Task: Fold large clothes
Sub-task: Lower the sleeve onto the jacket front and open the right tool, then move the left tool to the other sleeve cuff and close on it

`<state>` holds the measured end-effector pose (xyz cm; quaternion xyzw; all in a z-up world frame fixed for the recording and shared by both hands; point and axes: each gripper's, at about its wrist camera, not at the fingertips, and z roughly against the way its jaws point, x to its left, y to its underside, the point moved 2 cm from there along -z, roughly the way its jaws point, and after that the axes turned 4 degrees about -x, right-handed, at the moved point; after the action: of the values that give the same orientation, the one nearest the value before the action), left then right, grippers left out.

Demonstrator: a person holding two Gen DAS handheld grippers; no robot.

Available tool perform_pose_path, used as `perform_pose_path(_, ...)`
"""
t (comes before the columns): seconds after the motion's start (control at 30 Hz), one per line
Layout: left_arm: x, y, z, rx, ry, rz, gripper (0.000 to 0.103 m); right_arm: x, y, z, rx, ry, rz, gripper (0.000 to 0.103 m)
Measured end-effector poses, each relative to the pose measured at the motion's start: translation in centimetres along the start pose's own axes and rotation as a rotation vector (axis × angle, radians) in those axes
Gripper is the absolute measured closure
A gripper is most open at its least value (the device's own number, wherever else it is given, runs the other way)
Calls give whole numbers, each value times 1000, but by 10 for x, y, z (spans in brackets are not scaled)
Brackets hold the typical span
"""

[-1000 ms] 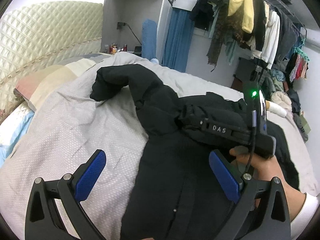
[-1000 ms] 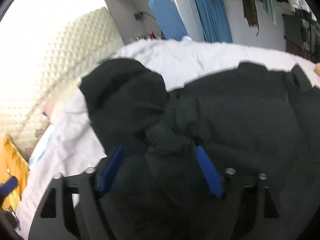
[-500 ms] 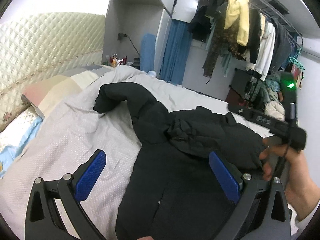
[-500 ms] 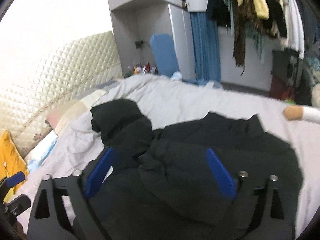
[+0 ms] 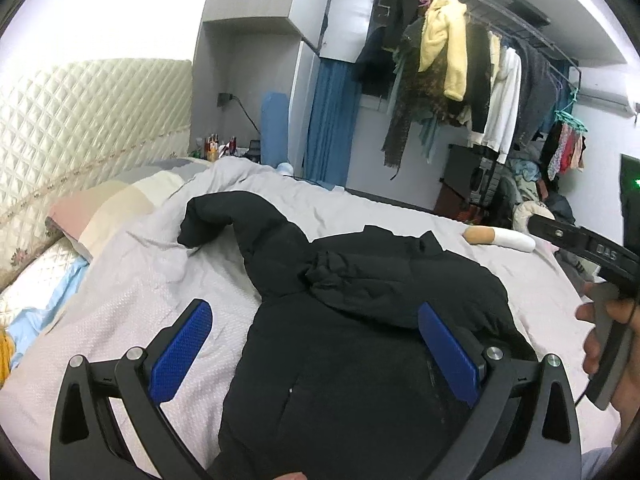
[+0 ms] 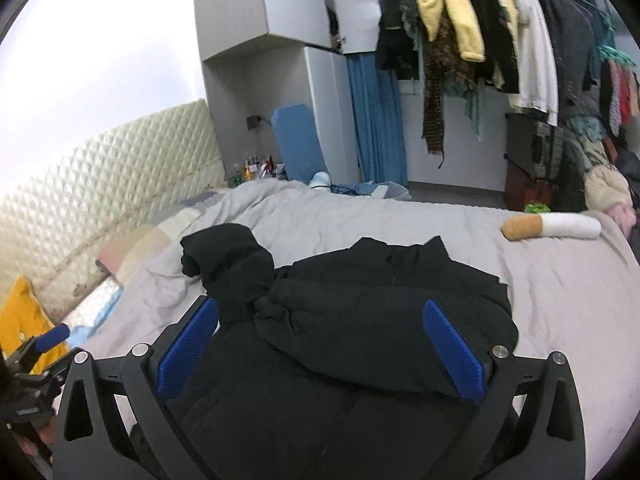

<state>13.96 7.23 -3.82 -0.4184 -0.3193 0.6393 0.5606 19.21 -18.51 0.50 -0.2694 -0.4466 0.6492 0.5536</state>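
A large black padded jacket lies spread on the grey bed cover. One sleeve is folded across its chest; the other sleeve sticks out to the far left. It also shows in the right wrist view. My left gripper is open and empty, held above the jacket's lower half. My right gripper is open and empty, also above the jacket. The right gripper's body and the hand that holds it show at the right edge of the left wrist view.
A quilted headboard and pillows lie to the left. A brown and white bolster lies at the bed's far right. A rail of hanging clothes and a wardrobe stand behind the bed.
My right gripper has let go of the folded sleeve and pulled up and back from the jacket. My left gripper has also risen, so more of the room shows.
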Motion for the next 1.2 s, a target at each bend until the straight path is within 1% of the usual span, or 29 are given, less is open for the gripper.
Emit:
perform_pose_path(0.17,-13,2,17,-15,-2,-35,0,2,19,38,-38,45,39,0)
perform_pose_path(0.23,-18,5,21,-15,13,-39,0,4,31,53,-52,46,38,0)
perform_pose_path(0.33,-24,9,26,-13,38,-43,0,5,46,65,-61,33,21,0)
perform_pose_path(0.4,-28,13,28,-13,42,-54,0,7,58,74,-73,36,14,0)
perform_pose_path(0.6,-37,28,30,-11,69,-70,0,6,93,88,-83,64,-12,0)
perform_pose_path(0.7,-39,37,24,5,100,-53,0,4,117,93,-78,102,-12,0)
perform_pose_path(0.77,-40,44,19,16,107,-52,0,2,131,96,-69,126,-17,0)
perform_pose_path(0.9,-39,60,5,45,118,-57,0,-6,152,104,-66,139,-60,0)
perform_pose_path(1.07,-33,65,-11,72,131,-45,0,-14,162,104,-60,184,-60,0)
perform_pose_path(1.2,-22,54,-25,89,154,-40,0,-21,162,105,-63,170,-85,0)
